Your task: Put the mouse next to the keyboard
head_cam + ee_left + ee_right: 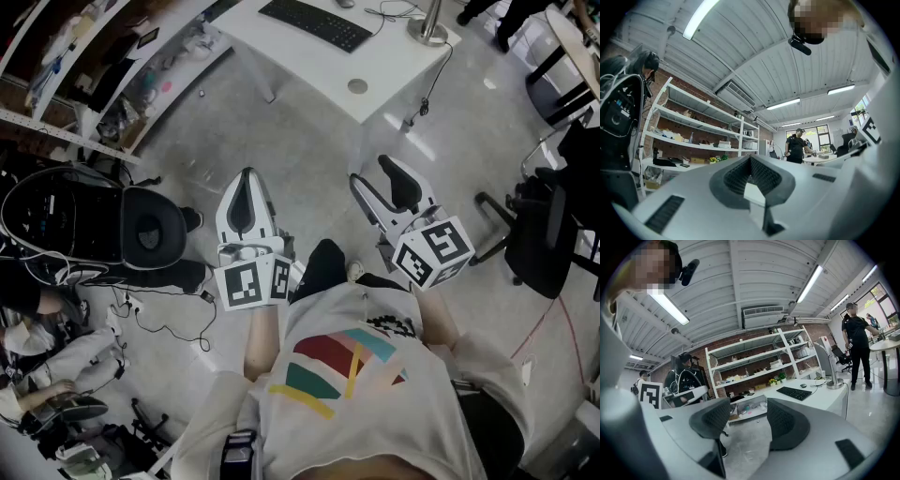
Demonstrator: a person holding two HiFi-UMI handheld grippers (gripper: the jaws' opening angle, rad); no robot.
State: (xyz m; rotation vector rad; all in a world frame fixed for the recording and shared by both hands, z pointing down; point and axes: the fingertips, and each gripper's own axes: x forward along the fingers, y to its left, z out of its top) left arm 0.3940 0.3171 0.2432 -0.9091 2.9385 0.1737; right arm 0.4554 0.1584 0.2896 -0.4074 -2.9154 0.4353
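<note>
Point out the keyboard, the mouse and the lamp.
keyboard [794, 393]: right gripper view, middle of its keys.
mouse [803, 386]: right gripper view, its top.
lamp [835, 384]: right gripper view, its round base.

Keyboard [316, 23] black, desk [309, 70] white, floor [309, 159] grey. My shirt [375, 412] white, with red, teal and yellow bands.

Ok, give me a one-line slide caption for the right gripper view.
Right hand-held gripper, jaws open and empty, facing the white desk with keyboard and mouse.
</note>
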